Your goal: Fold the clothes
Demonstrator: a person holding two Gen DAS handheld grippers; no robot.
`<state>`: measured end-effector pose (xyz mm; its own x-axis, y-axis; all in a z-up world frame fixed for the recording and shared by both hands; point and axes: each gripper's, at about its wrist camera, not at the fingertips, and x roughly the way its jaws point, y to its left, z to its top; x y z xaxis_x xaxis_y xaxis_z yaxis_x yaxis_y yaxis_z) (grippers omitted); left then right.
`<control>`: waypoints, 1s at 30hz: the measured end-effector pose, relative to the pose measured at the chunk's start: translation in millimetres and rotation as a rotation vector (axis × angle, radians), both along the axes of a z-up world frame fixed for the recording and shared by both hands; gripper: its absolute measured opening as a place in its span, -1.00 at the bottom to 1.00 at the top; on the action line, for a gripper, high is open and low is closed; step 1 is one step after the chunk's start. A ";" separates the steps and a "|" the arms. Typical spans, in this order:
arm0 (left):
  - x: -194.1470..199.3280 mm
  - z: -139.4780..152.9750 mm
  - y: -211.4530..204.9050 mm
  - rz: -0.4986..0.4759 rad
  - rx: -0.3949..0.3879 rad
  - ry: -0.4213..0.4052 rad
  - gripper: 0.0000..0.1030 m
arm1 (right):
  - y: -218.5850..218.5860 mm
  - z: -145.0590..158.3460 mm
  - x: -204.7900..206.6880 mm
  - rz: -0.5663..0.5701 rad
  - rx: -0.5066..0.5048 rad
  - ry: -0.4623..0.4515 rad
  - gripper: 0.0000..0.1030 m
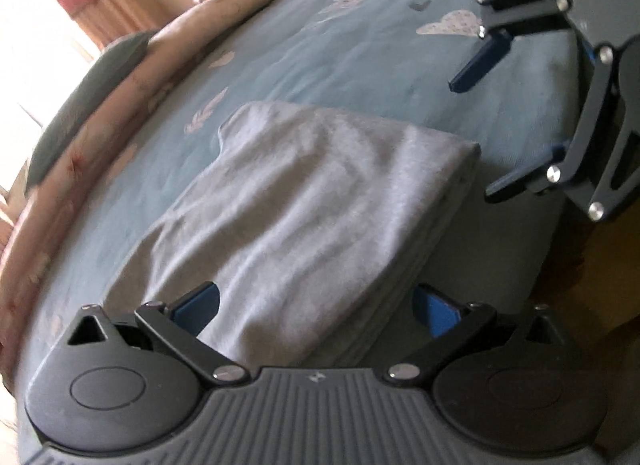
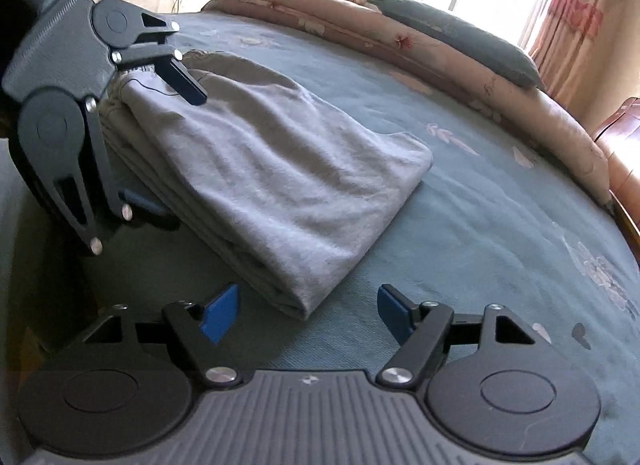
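I see the bed (image 2: 460,225) under its teal sheet, a rolled pink quilt (image 2: 400,45) along the far edge. The folded grey garment (image 2: 260,185) lies flat on the sheet near the bed's near side. My left hand-held gripper (image 1: 316,305) stands released, its blue pads either side of the garment's end. My right hand-held gripper (image 2: 308,309) is spread too, empty, just off the garment's corner.

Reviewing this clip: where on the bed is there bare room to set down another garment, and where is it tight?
Free: the teal bedspread between the folded grey garment and the rolled pink quilt, stretching toward the wooden furniture. Crowded: the near edge, where the open left gripper straddles the garment's end and the open right gripper sits by its corner.
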<state>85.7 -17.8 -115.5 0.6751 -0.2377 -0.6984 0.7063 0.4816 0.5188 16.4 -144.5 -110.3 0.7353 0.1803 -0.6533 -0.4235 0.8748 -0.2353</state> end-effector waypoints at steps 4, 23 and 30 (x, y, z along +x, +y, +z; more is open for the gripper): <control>2.6 3.0 -9.6 -0.017 0.009 -0.051 0.98 | -2.5 -0.1 -2.3 -0.007 0.011 -0.008 0.57; 23.9 35.0 10.3 0.059 -0.176 0.059 0.98 | 49.0 -13.4 14.2 0.088 -0.137 -0.213 0.60; 15.5 40.8 21.8 0.049 -0.211 0.079 0.98 | 36.5 -29.6 2.9 -0.003 -0.399 -0.327 0.72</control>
